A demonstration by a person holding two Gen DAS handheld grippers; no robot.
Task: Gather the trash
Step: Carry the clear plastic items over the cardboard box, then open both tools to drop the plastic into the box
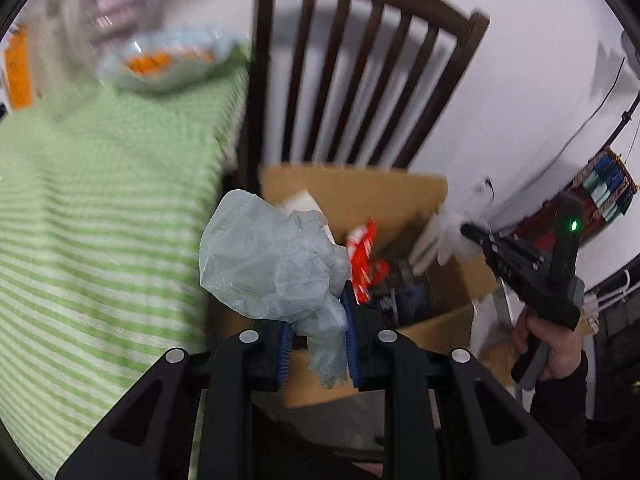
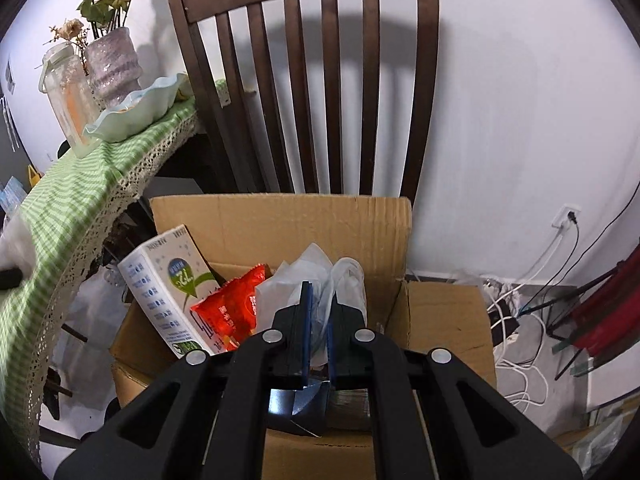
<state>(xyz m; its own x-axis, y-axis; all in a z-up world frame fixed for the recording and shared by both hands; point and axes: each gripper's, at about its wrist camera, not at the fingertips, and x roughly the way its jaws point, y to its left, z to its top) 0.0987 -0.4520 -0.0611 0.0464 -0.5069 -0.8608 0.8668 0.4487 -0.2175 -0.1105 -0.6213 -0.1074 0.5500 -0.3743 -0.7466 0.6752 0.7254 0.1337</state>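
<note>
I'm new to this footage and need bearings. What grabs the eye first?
The left gripper pinches a crumpled pale plastic bag over an open cardboard box before a dark wooden chair. In the box lie a red snack wrapper and a white carton.

A table under green-and-white checked cloth [image 2: 100, 168] carries a pale scalloped dish [image 2: 136, 110], with a glittery lilac vase [image 2: 114, 66] behind that dish.
</note>
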